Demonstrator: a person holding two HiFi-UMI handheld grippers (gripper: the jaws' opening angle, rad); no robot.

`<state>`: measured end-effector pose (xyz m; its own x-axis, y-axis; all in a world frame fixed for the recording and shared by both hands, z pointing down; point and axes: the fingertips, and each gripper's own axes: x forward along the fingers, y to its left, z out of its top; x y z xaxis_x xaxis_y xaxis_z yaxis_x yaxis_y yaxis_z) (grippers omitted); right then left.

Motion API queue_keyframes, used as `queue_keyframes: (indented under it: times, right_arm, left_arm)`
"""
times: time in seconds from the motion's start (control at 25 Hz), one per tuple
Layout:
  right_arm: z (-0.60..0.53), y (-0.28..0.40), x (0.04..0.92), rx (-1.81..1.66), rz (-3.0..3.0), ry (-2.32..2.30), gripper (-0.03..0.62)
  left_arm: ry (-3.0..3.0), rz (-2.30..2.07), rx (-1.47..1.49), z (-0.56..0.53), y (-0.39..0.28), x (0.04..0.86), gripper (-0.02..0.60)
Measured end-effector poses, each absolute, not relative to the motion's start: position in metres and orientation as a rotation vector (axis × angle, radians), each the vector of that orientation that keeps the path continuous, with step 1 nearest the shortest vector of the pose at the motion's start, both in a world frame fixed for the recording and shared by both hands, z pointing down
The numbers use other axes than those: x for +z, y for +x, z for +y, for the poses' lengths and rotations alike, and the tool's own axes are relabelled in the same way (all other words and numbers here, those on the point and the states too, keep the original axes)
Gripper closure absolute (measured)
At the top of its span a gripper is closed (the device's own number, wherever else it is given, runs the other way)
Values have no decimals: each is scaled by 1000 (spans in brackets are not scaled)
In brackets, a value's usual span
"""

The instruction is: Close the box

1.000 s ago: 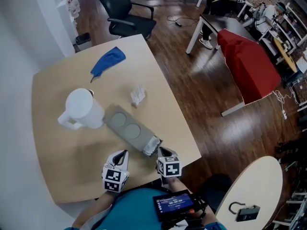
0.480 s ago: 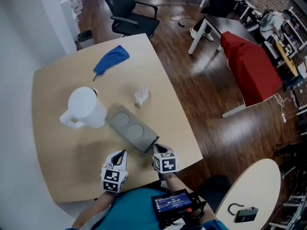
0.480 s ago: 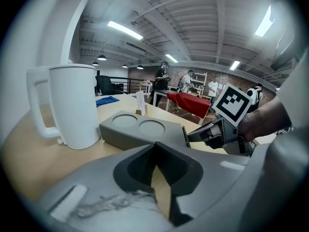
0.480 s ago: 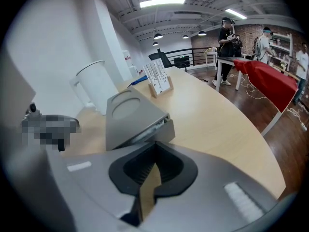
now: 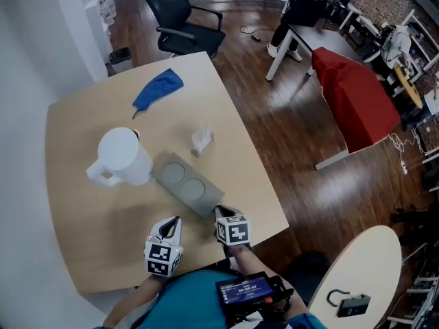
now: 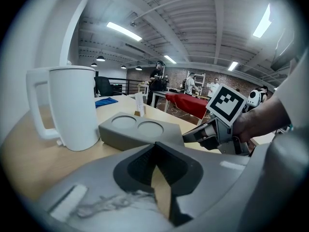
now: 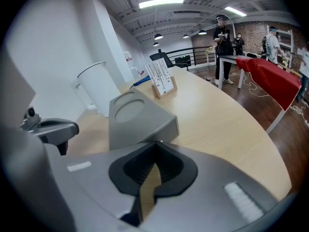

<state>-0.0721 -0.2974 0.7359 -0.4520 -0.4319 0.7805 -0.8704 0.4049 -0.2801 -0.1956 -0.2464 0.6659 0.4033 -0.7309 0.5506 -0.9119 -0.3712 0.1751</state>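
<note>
We hold our left tongs [image 5: 175, 223] and right tongs [image 5: 220, 212] clenched, empty; the grey box [image 5: 186, 183] lies just before the right tongs' tips.

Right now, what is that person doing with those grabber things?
A person holds a gripper in each hand at a wooden table. The right gripper, jaws shut, has its tip at the near end of the grey box, which looks closed. The left gripper, also shut, hangs nearby holding nothing.
</note>
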Motion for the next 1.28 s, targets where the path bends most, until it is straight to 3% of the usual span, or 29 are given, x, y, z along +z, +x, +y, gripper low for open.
queue_keyframes:
  times: [0.4,0.92,1.28]
  right_arm:
    - [-286,-45,675,856,-2146,1186,603]
    - [-258,18,552,521,-2391,1268,603]
    - [-233,50,531,464,-2541,1200,603]
  left_arm:
    - [2281,-1322,453,-254,-150,642,592]
    - [2458,-1372,291,-247,-69,538,592]
    - [2414,-1538,322,-203,-43,510,592]
